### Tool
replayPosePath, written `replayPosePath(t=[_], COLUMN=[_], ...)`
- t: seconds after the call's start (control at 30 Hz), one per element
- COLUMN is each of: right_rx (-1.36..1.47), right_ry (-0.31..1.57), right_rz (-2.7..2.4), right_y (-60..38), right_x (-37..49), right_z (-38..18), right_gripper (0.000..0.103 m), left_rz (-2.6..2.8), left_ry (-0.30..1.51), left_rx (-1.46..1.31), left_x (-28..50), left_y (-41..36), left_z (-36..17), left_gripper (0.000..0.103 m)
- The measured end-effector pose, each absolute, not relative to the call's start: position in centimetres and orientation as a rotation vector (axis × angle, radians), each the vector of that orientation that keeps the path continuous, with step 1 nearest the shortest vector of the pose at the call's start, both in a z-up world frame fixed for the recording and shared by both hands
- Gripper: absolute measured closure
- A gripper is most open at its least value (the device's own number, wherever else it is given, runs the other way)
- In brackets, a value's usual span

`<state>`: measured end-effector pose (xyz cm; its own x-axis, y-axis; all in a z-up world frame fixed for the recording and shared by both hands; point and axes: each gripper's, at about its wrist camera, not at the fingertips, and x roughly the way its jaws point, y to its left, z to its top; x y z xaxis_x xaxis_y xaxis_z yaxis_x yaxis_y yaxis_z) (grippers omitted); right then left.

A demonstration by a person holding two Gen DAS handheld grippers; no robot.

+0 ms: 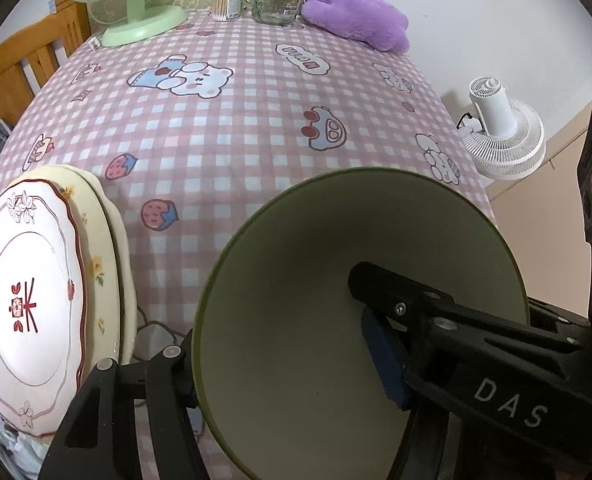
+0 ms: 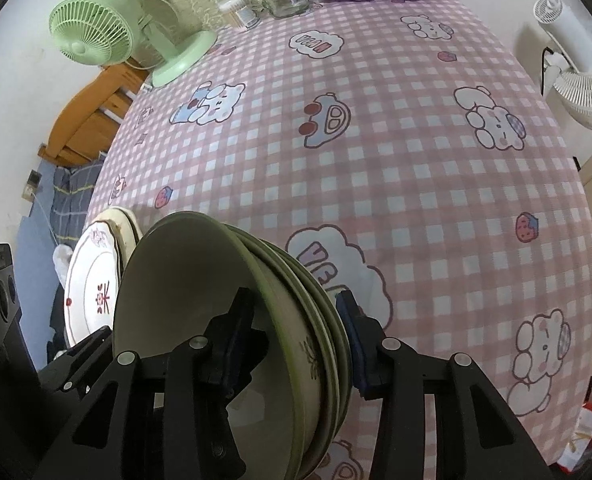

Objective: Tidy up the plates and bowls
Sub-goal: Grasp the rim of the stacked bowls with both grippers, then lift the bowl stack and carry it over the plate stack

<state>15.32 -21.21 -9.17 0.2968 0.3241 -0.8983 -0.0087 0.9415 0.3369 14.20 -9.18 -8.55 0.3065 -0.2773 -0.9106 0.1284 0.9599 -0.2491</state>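
While both grippers [image 1: 292, 356] [image 2: 296, 344] straddle stacked bowls [image 2: 216, 300], apparently clamped, plates [image 1: 28, 280] lie beside.

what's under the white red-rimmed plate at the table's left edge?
A cream plate with small yellow flowers lies directly under the white red-rimmed plate; only its right rim shows. Anything beneath that is covered.

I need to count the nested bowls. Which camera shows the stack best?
The right wrist view: the bowl stack shows its layered rims edge-on. The left wrist view looks into the top bowl, hiding those beneath.
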Motion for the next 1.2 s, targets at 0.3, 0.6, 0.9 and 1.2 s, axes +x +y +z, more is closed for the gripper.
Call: replayPosePath(t=[0.3, 0.6, 0.9, 1.2], right_rx=[0.299, 0.288, 0.288, 0.288], right_ry=[1.218, 1.165, 1.140, 1.127], right_rz=[0.236, 0.233, 0.182, 0.150], right_y=[-21.3, -18.6, -13.9, -9.0], right_x=[14.6, 14.4, 14.0, 13.7], right_z=[-6.4, -3.6, -1.9, -1.1], right_gripper=[0.057, 0.057, 0.057, 0.057], left_rz=[-0.277, -0.297, -0.352, -0.381], left_ry=[1.184, 1.126, 1.108, 1.098], left_rx=[-0.132, -0.147, -0.139, -0.140], left_x=[13.4, 12.9, 13.2, 13.2], left_y=[-8.8, -5.6, -1.0, 3.9], left_z=[-5.6, -3.8, -2.6, -2.2], left_gripper=[0.038, 0.038, 0.038, 0.038])
